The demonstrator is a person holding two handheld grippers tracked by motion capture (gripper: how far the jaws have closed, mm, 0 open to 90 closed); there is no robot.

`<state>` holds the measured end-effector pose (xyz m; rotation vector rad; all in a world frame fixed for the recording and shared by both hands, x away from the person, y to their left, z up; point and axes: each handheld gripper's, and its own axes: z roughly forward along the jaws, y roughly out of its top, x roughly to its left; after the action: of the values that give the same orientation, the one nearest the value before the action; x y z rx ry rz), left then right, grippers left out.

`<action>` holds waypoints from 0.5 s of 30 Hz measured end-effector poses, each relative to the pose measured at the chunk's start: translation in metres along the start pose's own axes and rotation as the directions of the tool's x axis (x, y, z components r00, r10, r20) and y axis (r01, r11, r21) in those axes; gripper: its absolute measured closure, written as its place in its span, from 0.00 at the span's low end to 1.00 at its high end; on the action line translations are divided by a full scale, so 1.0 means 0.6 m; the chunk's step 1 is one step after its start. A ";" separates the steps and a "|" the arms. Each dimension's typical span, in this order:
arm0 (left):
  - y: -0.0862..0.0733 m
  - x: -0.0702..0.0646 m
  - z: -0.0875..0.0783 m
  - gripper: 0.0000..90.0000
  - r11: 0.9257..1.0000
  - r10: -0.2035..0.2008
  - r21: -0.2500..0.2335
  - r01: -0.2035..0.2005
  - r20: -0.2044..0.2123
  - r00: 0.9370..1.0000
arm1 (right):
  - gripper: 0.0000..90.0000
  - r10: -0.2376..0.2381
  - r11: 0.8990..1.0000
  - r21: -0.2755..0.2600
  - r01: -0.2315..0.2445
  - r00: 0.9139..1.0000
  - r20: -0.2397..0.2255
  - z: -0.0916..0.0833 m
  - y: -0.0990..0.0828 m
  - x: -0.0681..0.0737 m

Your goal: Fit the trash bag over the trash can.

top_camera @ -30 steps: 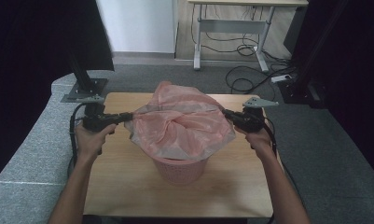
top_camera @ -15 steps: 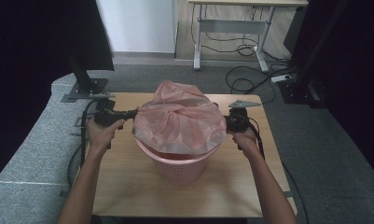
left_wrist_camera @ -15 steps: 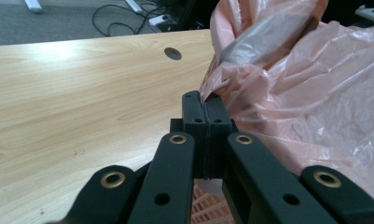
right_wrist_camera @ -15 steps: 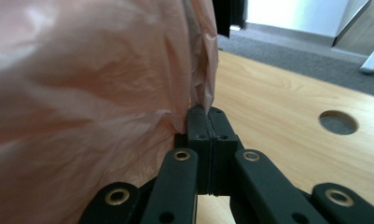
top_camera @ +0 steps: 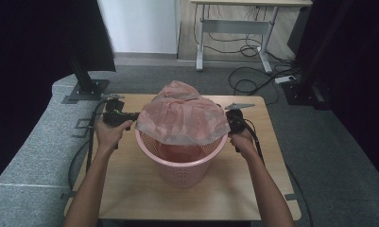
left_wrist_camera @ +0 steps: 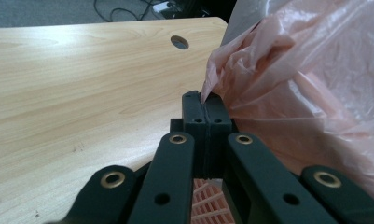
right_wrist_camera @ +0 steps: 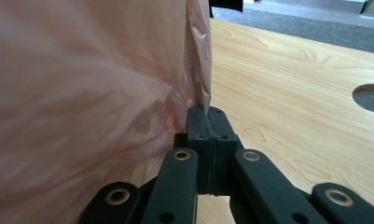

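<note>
Item: pink plastic bag (top_camera: 180, 116), held stretched above a pink lattice basket (top_camera: 180, 163) at the centre of the high view, on a wooden table (top_camera: 130, 189).

Left gripper (left_wrist_camera: 206, 100): jaws pressed together, pinching a pleat of the bag's edge; you hold it at centre left of the high view (top_camera: 130, 116).

Right gripper (right_wrist_camera: 206, 112): jaws pressed together on the opposite edge of the film; centre right of the high view (top_camera: 227, 118).

Step in hand, as you may judge it: lining the basket. The bag's mouth hangs over the basket rim (top_camera: 144, 142), not yet drawn down around it.

Next move calls for: keep both pinches firm, spread the mouth wider than the rim, then lower evenly so the film folds outside the wall.

Edges and room: bare tabletop lies left and right of the basket; a cable hole (right_wrist_camera: 370, 97) sits at the right edge of the right gripper view; the table's near edge runs along the bottom of the high view.
</note>
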<state>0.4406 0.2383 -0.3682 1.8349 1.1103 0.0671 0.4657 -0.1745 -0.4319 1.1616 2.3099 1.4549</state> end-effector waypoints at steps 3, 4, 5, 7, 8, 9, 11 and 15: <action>0.000 0.006 0.008 1.00 1.000 -0.013 0.011 0.013 0.004 1.000 | 0.99 0.020 1.000 0.016 -0.020 1.000 -0.014 0.008 -0.003 -0.003; 0.000 0.008 0.011 1.00 1.000 -0.018 0.015 0.018 0.008 1.000 | 0.99 0.022 1.000 0.019 -0.021 1.000 -0.013 0.011 -0.004 -0.004; -0.001 0.010 0.014 1.00 1.000 -0.025 0.019 0.025 0.011 1.000 | 0.99 0.023 1.000 0.021 -0.022 1.000 -0.011 0.013 -0.004 -0.005; -0.003 0.011 0.019 1.00 0.999 -0.031 0.023 0.031 0.017 0.999 | 0.99 0.019 0.999 0.035 -0.018 1.000 -0.011 0.018 -0.006 -0.005; -0.004 0.011 0.020 1.00 0.999 -0.030 0.026 0.030 0.022 0.999 | 0.99 0.016 0.999 0.041 -0.016 1.000 -0.013 0.021 -0.007 -0.004; -0.006 0.011 0.021 1.00 0.999 -0.031 0.030 0.031 0.027 0.999 | 0.99 0.022 0.999 0.046 -0.021 1.000 -0.019 0.022 -0.008 -0.003; -0.009 0.013 0.021 1.00 0.999 -0.033 0.036 0.032 0.025 0.999 | 0.99 0.027 0.999 0.047 -0.026 0.999 -0.020 0.020 -0.009 -0.005; -0.018 0.016 0.018 1.00 0.999 -0.040 0.035 0.039 0.041 0.998 | 0.98 0.029 0.998 0.047 -0.028 0.999 -0.018 0.008 -0.014 -0.013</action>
<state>0.4442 0.2391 -0.3856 1.8356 1.1246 -0.0132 0.4692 -0.1784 -0.4433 1.2028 2.3616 1.4340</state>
